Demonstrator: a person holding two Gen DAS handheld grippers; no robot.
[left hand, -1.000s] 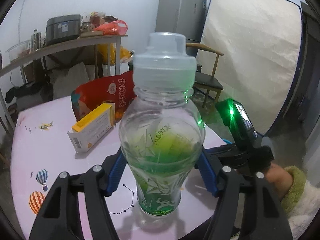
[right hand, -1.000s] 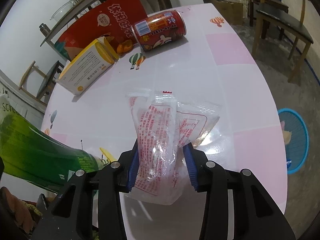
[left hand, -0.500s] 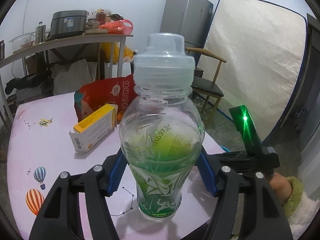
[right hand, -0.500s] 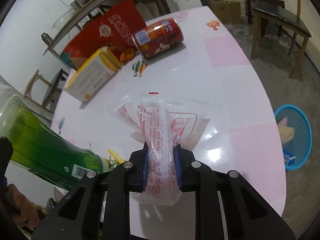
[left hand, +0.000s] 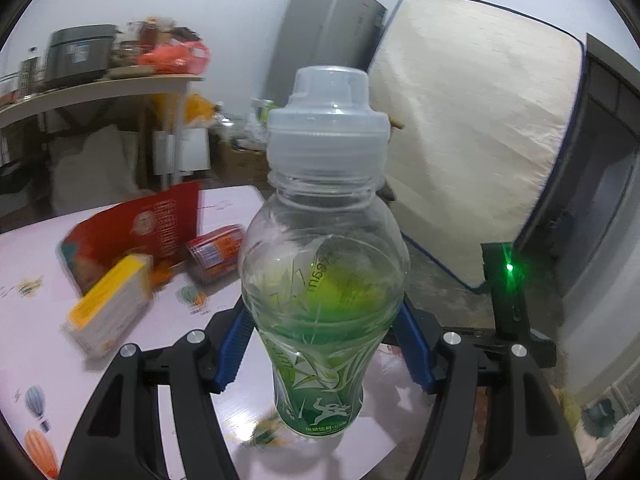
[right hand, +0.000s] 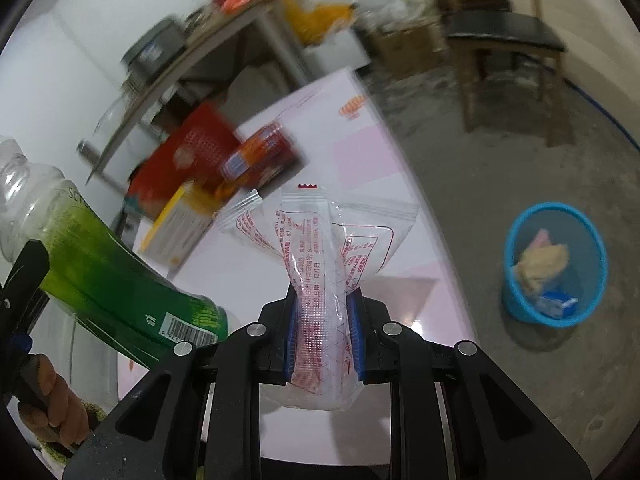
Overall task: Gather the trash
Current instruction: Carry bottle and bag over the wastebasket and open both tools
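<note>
My left gripper [left hand: 324, 348] is shut on a clear plastic bottle with a green label [left hand: 324, 280] and holds it upright above the pink table [left hand: 36, 340]. The bottle also shows at the left of the right wrist view [right hand: 100, 264]. My right gripper [right hand: 324, 336] is shut on a clear plastic bag with red print [right hand: 320, 264], lifted off the table [right hand: 360, 152]. A blue trash basket [right hand: 554, 264] with some trash in it stands on the floor to the right.
On the table lie a red can [left hand: 216, 252], a red snack bag [left hand: 152, 232] and a yellow-and-white box [left hand: 108, 312]. A wooden chair [right hand: 508, 40] stands on the floor beyond the table. A shelf [left hand: 100, 88] with pots is behind.
The right gripper has shut on the plastic bag and lifted it off the table. Both grippers have risen and swung, with the bottle still held.
</note>
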